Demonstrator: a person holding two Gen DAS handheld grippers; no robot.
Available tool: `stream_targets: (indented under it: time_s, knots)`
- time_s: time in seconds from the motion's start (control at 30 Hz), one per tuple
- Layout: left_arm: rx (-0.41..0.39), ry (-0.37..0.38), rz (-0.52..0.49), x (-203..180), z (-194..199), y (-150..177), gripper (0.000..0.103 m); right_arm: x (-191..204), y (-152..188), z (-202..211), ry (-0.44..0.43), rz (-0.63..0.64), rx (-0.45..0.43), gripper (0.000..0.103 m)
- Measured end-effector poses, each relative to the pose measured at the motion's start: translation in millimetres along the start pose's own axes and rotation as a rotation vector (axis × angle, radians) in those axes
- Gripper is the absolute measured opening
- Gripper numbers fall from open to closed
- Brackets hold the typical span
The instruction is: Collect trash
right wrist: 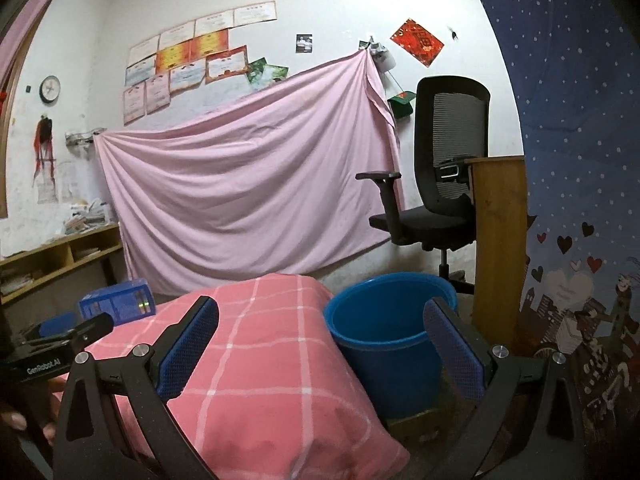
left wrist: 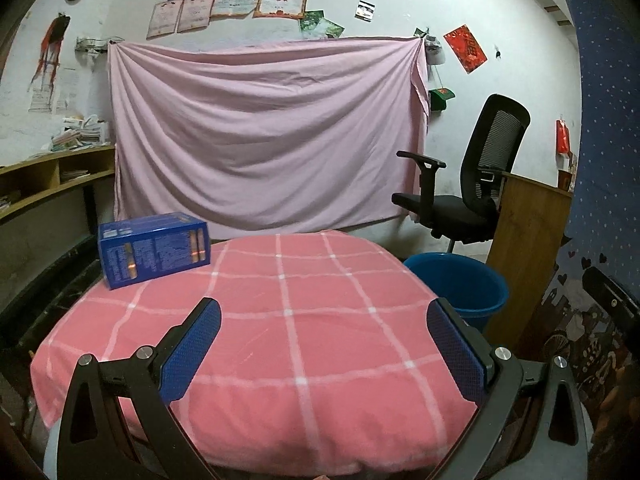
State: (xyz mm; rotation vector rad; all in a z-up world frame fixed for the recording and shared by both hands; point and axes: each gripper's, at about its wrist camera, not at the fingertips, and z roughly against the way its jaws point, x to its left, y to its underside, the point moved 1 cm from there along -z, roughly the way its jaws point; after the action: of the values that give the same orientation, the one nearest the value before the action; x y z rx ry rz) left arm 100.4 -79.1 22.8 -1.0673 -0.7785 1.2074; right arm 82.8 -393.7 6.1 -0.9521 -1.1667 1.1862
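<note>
A blue cardboard box (left wrist: 154,254) lies on its side at the far left corner of a table covered by a pink checked cloth (left wrist: 280,320). My left gripper (left wrist: 324,316) hovers open over the near part of the cloth, empty, well short of the box. A blue plastic bucket (left wrist: 460,286) stands off the table's right side. In the right wrist view my right gripper (right wrist: 320,316) is open and empty, at the table's right edge with the bucket (right wrist: 384,332) just ahead. The box (right wrist: 118,300) shows far left there, behind the left gripper's body (right wrist: 60,340).
A black office chair (left wrist: 468,184) and a wooden desk panel (left wrist: 524,248) stand behind the bucket. A pink sheet (left wrist: 264,128) hangs on the back wall. Wooden shelves (left wrist: 52,184) run along the left. A patterned blue curtain (right wrist: 580,200) hangs at the right. A hand (right wrist: 24,416) holds the left gripper.
</note>
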Motion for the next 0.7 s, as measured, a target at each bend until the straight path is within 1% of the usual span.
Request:
stream_targets:
  time_s: [0.13, 0.33, 0.7]
  knots:
    - [-0.015, -0.016, 0.007, 4.2, 11.0, 10.8, 0.101, 10.6, 12.7, 11.0, 0.007, 0.020, -0.011, 0.103]
    - [-0.034, -0.023, 0.014, 5.3, 16.0, 13.6, 0.101, 19.2, 22.7, 19.3, 0.018, 0.049, -0.024, 0.103]
    - [-0.048, -0.032, 0.015, 8.3, 18.3, 12.7, 0.101, 21.8, 27.3, 19.9, 0.025, 0.055, -0.020, 0.103]
